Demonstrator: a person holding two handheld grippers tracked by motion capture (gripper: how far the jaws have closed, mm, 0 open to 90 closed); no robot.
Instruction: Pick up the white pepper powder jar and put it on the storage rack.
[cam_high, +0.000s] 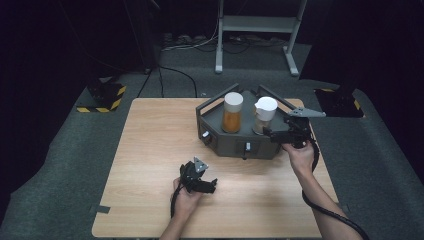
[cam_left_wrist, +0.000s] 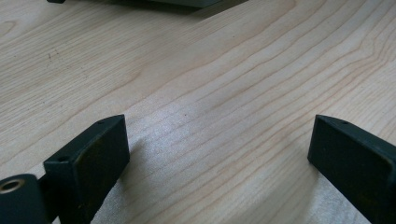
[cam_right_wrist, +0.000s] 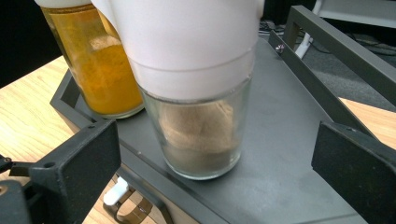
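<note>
Standing on the grey stand (cam_right_wrist: 289, 154), the white-capped jar (cam_right_wrist: 201, 116) of brown powder sits just beside the orange jar (cam_right_wrist: 98, 70). We find the right gripper (cam_right_wrist: 210, 163) spread wide, jar before its jaws, nothing gripped. The left gripper (cam_left_wrist: 217, 154) rests apart on the table (cam_left_wrist: 210, 70), wide and empty. We judge an off-centre closure could tip the jar against its neighbour.

Orange jar (cam_right_wrist: 100, 70) just beside brown jar (cam_right_wrist: 201, 135)
</note>
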